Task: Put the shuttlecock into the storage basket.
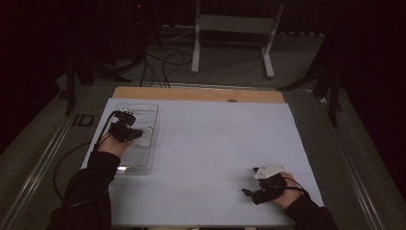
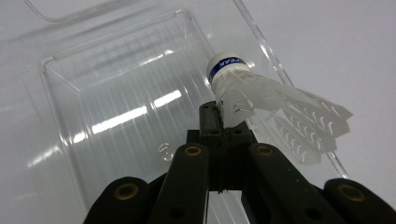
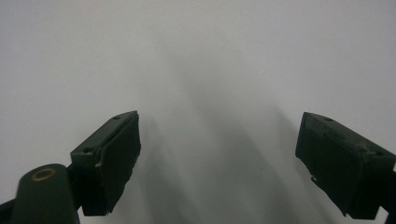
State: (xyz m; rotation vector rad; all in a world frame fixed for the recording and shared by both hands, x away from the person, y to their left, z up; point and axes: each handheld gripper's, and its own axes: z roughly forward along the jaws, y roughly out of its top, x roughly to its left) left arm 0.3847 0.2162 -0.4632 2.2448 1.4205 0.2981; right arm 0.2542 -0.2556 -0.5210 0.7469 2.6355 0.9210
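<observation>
A white shuttlecock (image 2: 261, 93) with a blue band round its cork hangs over a clear plastic tray (image 2: 116, 93). My left gripper (image 2: 219, 114) is shut on the edge of its feather skirt, with the cork pointing away. In the high view the left gripper (image 1: 135, 135) holds the shuttlecock (image 1: 145, 139) above the tray (image 1: 139, 106) at the table's left. My right gripper (image 3: 219, 154) stands open over the bare white surface with nothing between its fingers. It rests near the front right of the table as the right gripper (image 1: 250, 181).
A white sheet (image 1: 215, 143) covers the table, with a wooden strip (image 1: 198, 93) along the far edge. Beyond the table, cables (image 1: 163, 67) lie on the dark floor beside a white stand (image 1: 230, 28). A cable (image 1: 62, 163) trails off the table's left side.
</observation>
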